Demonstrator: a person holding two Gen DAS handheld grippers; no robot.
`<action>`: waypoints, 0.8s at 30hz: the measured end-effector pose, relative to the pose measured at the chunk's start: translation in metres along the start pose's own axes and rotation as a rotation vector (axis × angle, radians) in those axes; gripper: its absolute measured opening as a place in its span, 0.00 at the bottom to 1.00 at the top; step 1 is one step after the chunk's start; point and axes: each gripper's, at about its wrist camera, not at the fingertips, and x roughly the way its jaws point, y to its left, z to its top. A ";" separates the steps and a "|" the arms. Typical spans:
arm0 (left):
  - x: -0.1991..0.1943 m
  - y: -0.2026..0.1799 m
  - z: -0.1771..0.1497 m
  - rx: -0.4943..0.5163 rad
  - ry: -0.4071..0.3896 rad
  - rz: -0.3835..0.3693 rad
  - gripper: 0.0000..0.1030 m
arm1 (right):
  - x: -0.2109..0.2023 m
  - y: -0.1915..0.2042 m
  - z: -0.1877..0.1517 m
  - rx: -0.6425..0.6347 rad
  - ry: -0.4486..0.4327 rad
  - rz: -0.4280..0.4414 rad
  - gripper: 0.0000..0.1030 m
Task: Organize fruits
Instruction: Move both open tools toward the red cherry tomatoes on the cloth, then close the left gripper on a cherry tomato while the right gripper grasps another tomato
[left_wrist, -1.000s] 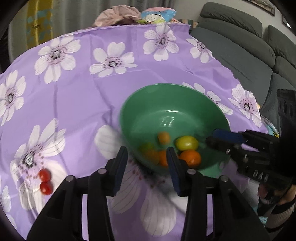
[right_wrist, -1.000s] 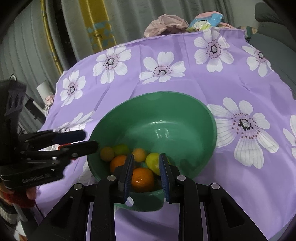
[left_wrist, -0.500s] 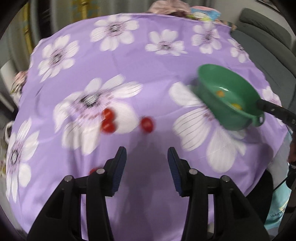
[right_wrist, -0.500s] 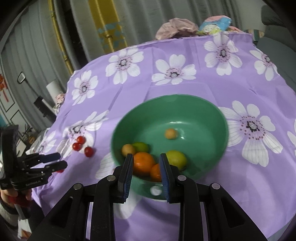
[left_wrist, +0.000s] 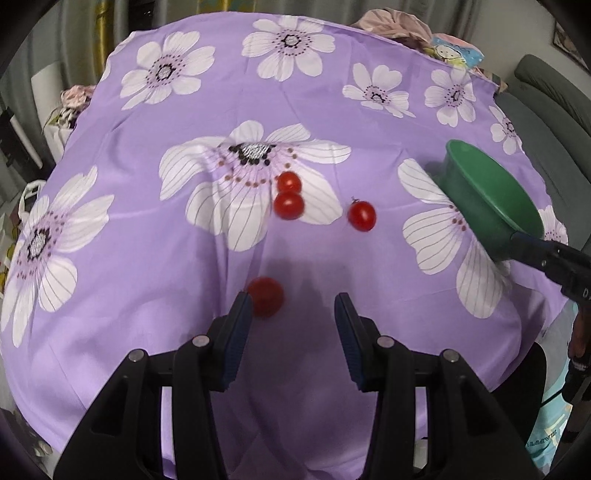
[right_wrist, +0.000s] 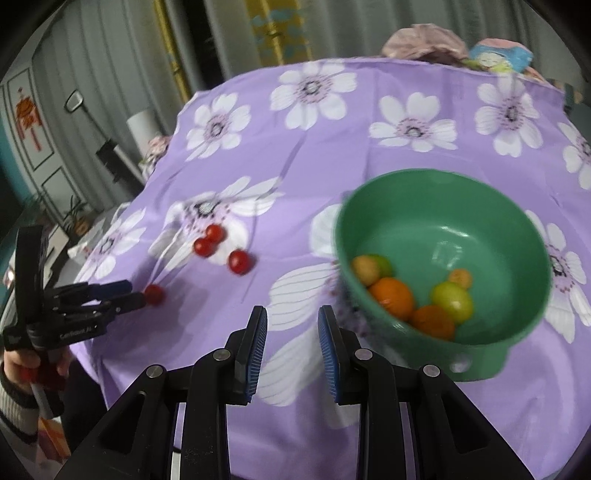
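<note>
L gripper (left_wrist: 293, 308) spread, nearest tomato (left_wrist: 265, 296) by left finger, maybe touching; R gripper (right_wrist: 290, 325) spread, empty, beside bowl (right_wrist: 524, 218).

A home living room: a grey sofa (left_wrist: 546, 85) stands beside the table (left_wrist: 147, 258), which wears a purple flowered cloth. Long grey curtains (right_wrist: 332, 29) hang behind, a red tasselled ornament (right_wrist: 27, 114) decorates a panelled door, and crumpled laundry (right_wrist: 424, 40) lies at the far edge.
</note>
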 end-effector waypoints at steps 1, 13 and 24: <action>0.002 0.002 0.000 -0.004 0.003 -0.001 0.44 | 0.003 0.004 0.000 -0.008 0.010 0.004 0.28; 0.026 0.009 0.012 -0.019 0.066 -0.005 0.44 | 0.029 0.031 0.003 -0.059 0.071 0.034 0.28; 0.038 0.018 0.015 -0.028 0.097 -0.027 0.27 | 0.062 0.037 0.020 -0.055 0.110 0.064 0.28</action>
